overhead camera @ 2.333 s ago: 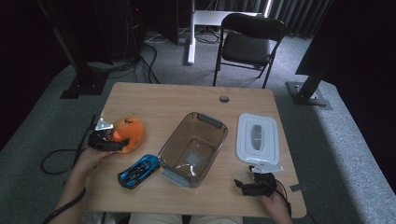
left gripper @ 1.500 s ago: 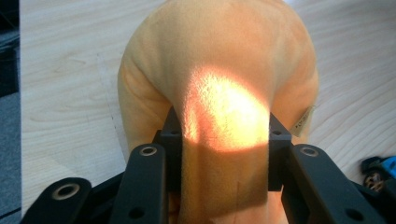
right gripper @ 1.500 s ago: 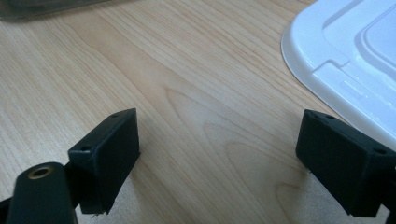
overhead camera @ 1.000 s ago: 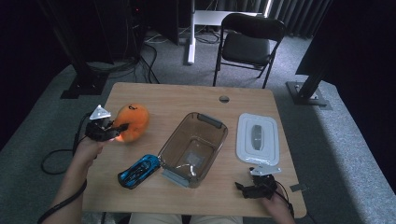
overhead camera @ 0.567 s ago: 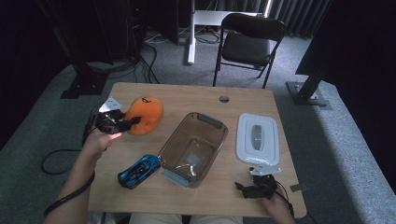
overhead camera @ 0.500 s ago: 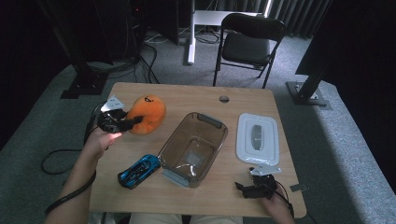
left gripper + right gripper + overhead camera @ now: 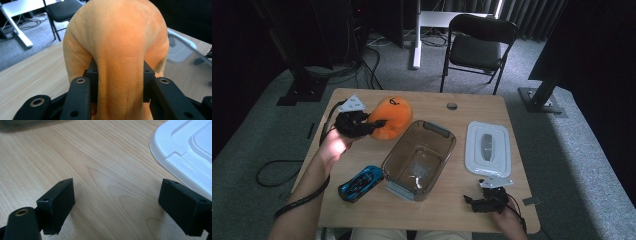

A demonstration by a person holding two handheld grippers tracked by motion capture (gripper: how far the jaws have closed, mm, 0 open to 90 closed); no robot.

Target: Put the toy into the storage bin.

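Note:
An orange plush toy (image 7: 391, 118) hangs above the left part of the wooden table (image 7: 462, 112), held up by my left gripper (image 7: 374, 123), which is shut on it. In the left gripper view a fold of the orange plush toy (image 7: 117, 50) is squeezed between the two black pads (image 7: 93, 82). My right gripper (image 7: 482, 200) rests low near the table's front right edge. Its jaws stand wide apart in the right gripper view, with bare wood between the fingers (image 7: 58, 202).
A clear brown-tinted container (image 7: 439, 132) sits mid-table, with its white lid (image 7: 488, 148) to the right; the lid's corner (image 7: 185, 152) lies just beyond my right gripper. A blue toy car (image 7: 360, 182) lies at the front left. A black folding chair (image 7: 477, 47) stands behind the table.
My left gripper has lifted the orange plush toy and carried it right, toward the container. The right gripper has stayed where it was.

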